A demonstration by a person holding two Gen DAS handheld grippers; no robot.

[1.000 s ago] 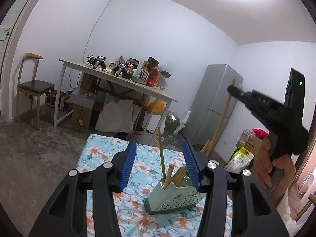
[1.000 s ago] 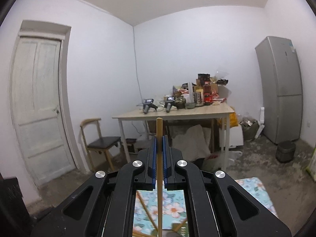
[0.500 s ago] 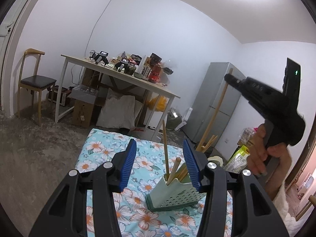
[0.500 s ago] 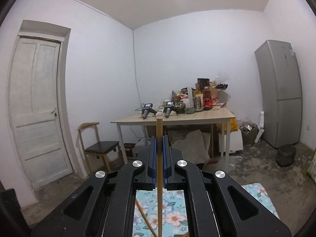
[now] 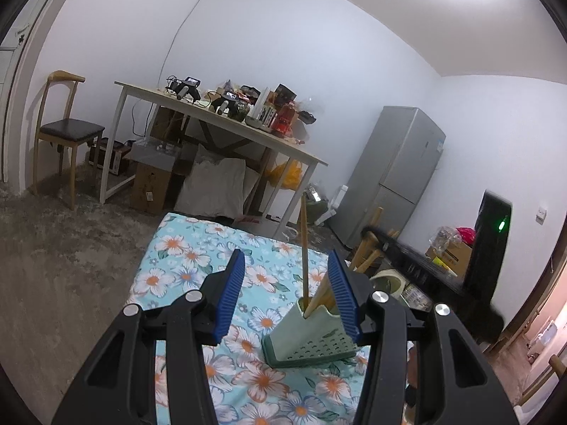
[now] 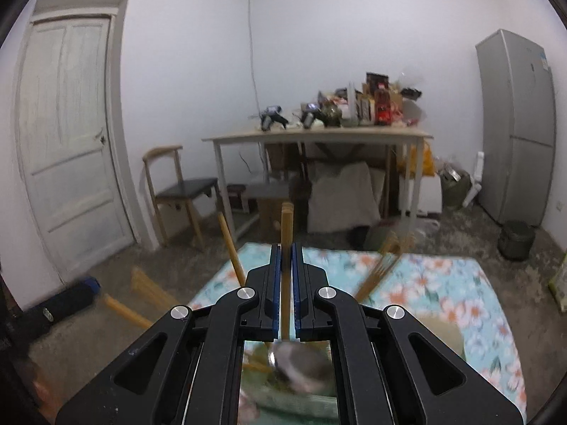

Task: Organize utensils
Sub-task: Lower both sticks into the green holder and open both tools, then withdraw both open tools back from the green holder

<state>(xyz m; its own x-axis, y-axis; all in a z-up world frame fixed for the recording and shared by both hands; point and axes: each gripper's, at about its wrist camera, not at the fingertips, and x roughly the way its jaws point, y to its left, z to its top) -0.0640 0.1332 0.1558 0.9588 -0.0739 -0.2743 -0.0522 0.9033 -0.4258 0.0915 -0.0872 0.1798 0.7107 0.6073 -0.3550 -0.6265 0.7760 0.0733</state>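
The right gripper (image 6: 286, 248) clamps an upright wooden-handled spoon (image 6: 286, 226); the half-open left gripper (image 5: 287, 276) straddles, untouching, the green holder (image 5: 312, 336), free cloth (image 5: 184, 269) leftward.

Green perforated holder (image 5: 312, 340) upright on floral cloth, wooden utensils (image 5: 303, 244) inside.

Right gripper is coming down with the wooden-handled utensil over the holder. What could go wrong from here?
1. The holder already holds several tilted sticks; the utensil in the right gripper may catch on them.
2. The holder stands tilted against the left gripper's right finger; a push from above might tip or slide it on the floral cloth.
3. The right wrist view is blurred, so aiming is uncertain.
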